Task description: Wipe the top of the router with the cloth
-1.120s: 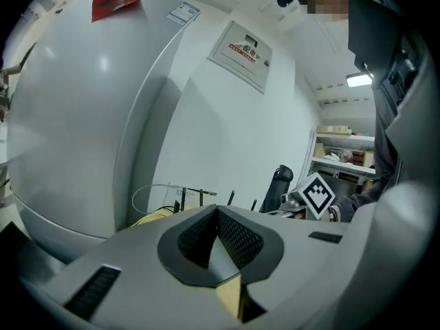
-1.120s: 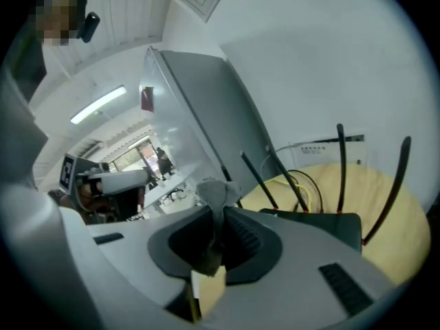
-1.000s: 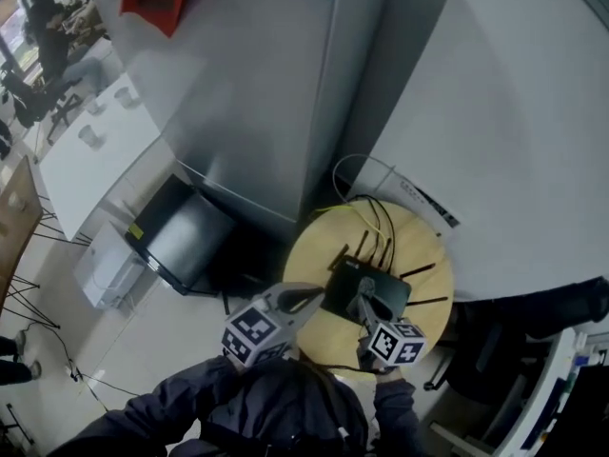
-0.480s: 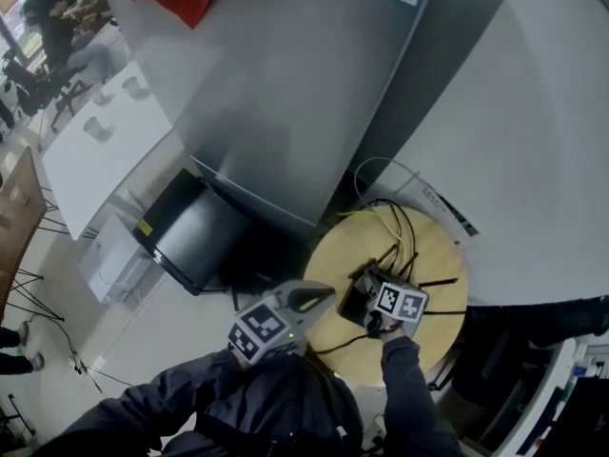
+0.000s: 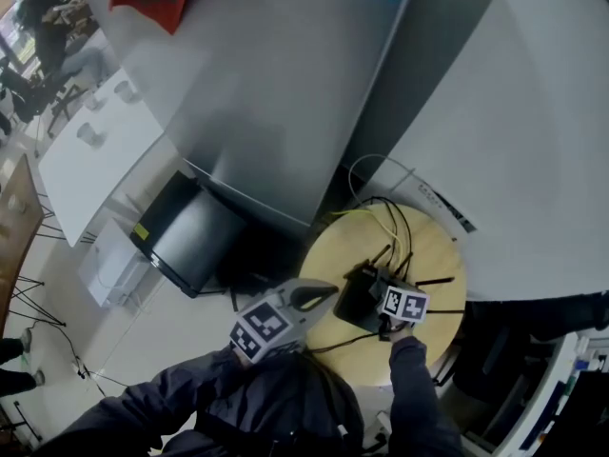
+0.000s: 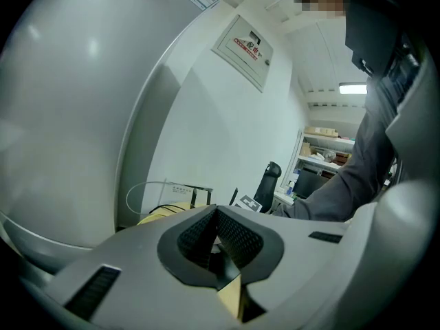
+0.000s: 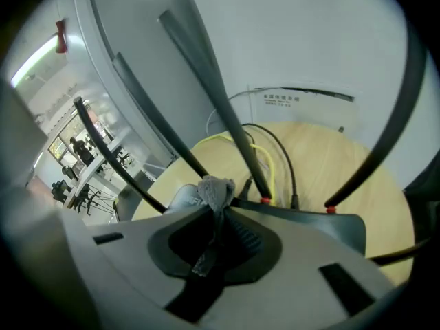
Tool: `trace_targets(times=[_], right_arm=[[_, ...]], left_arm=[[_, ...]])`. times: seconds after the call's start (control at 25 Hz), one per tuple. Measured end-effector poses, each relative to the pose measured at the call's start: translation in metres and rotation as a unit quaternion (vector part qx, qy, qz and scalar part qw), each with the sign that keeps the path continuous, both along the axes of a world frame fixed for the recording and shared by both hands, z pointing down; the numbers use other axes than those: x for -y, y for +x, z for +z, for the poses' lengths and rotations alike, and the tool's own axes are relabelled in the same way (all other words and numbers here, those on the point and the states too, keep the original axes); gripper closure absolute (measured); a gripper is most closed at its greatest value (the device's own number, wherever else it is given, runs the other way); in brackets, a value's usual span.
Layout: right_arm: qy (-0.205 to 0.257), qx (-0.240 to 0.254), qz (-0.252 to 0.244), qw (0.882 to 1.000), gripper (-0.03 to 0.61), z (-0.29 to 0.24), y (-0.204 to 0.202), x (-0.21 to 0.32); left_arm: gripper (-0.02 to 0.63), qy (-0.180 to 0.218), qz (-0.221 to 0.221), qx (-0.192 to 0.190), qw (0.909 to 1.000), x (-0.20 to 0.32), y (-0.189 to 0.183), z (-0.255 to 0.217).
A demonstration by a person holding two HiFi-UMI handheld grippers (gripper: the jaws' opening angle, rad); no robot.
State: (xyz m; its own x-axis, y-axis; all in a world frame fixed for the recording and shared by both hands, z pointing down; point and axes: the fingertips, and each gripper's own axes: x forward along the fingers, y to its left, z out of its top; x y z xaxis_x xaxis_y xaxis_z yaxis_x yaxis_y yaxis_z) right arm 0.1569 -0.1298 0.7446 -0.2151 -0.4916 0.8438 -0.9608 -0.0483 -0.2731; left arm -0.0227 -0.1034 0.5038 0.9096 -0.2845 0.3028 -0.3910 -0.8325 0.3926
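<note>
A black router (image 5: 354, 298) with several upright antennas (image 7: 206, 88) sits on a small round wooden table (image 5: 428, 255). My right gripper (image 5: 385, 293) is low over the router's top, shut on a grey cloth (image 7: 216, 190) that bunches out past the jaw tips against the router's rear edge (image 7: 302, 218). My left gripper (image 5: 319, 293) hangs at the table's left edge, beside the router and apart from it. In the left gripper view its jaws (image 6: 214, 215) are closed together with nothing between them.
A tall grey cabinet (image 5: 276, 93) stands just behind the table, with a black box (image 5: 190, 231) on the floor to its left. Yellow and black cables (image 5: 385, 217) run off the router's back toward a white box (image 5: 442, 208) at the wall.
The right gripper with the cloth has moved forward onto the router, from its near edge toward the antennas. The left gripper has stayed at the table's left edge.
</note>
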Motion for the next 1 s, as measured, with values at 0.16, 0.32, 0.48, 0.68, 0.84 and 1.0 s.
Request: trace_targets(times=[0.16,0.32,0.48,0.68,0.84,1.0], right_arm=[[0.004,-0.008,0.031,0.999,0.508,-0.001,0.033,-0.017],[0.004,-0.032,0.064,0.997,0.506,-0.002,0.065,-0.037],[0.005,-0.057,0.085,0.995,0.506,-0.002,0.088,-0.047],[-0.001,-0.095,0.098,0.991,0.506,-0.001,0.108,-0.059],[0.020,-0.083,0.087,0.992,0.508,-0.012,0.092,-0.048],[0.058,-0.030,0.048,0.997,0.508,-0.029,0.031,-0.020]], left_arm=[[0.620,0.000,0.009,0.001,1.0000,-0.003,0.011,-0.001],[0.620,-0.002,0.017,0.005,0.9998,-0.011,0.019,-0.001],[0.621,-0.002,0.019,0.006,0.9998,-0.014,0.025,-0.001],[0.621,-0.001,0.015,0.006,0.9999,-0.017,0.023,-0.002],[0.621,-0.002,0.009,0.006,0.9999,-0.016,0.018,-0.002],[0.621,-0.003,0.008,0.005,0.9999,-0.016,0.016,-0.001]])
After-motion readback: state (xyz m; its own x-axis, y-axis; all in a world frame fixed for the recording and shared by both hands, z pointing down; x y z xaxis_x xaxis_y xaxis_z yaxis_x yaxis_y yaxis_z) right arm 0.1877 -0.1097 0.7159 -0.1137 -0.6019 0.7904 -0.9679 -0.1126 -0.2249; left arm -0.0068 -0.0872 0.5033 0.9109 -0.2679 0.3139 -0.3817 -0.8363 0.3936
